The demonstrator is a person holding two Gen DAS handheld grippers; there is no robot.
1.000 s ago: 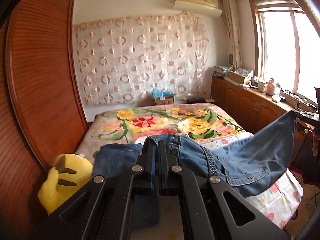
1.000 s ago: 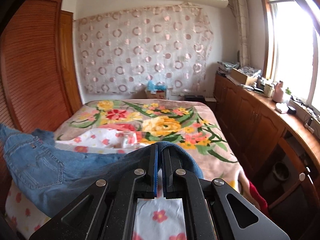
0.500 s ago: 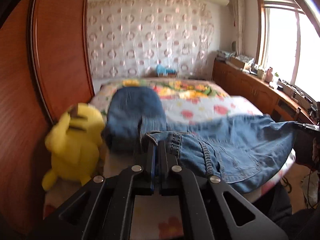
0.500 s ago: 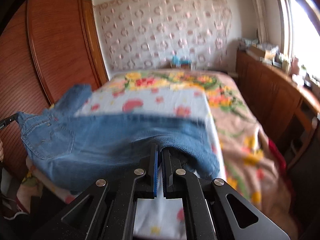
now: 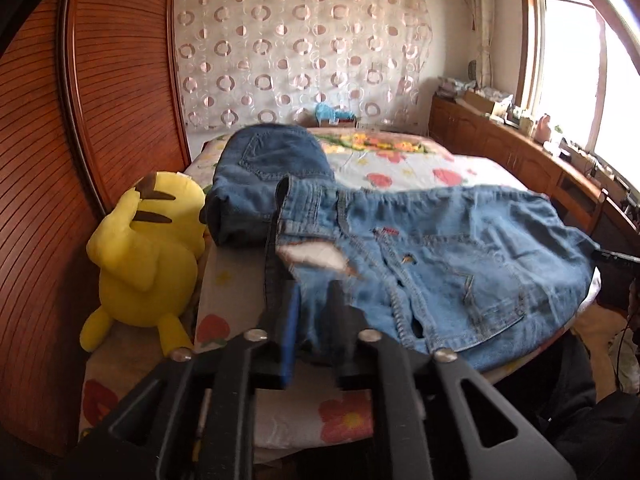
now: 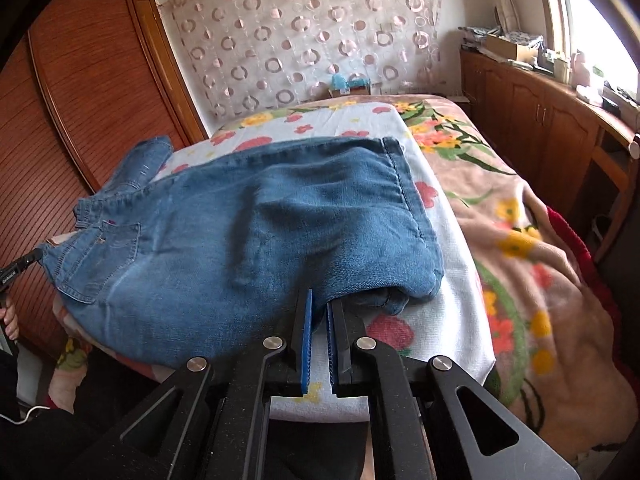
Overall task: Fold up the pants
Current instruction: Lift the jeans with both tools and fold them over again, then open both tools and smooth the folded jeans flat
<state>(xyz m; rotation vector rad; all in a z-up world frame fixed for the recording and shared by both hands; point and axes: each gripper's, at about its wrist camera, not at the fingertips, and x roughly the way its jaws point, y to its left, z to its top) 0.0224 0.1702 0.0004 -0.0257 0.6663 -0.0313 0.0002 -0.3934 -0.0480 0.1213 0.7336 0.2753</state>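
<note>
Blue jeans (image 5: 460, 256) lie across the near end of the bed, folded, with the waistband and back pocket toward the left side and the leg hems (image 6: 400, 200) on the right. My left gripper (image 5: 314, 292) is open, its fingers apart at the waistband edge with denim between them. My right gripper (image 6: 319, 300) is slightly open at the folded leg edge (image 6: 360, 280), the cloth lying slack between the blue pads.
A yellow plush toy (image 5: 148, 248) sits at the bed's left edge against the wooden wardrobe (image 5: 92, 92). A floral sheet (image 6: 452, 320) covers the bed over a flowered blanket (image 6: 532, 260). A wooden cabinet (image 6: 540, 120) runs along the right under the window.
Both grippers lowered the jeans from mid-air onto the bed and laid them flat. Both grippers, shut on the denim before, have now opened.
</note>
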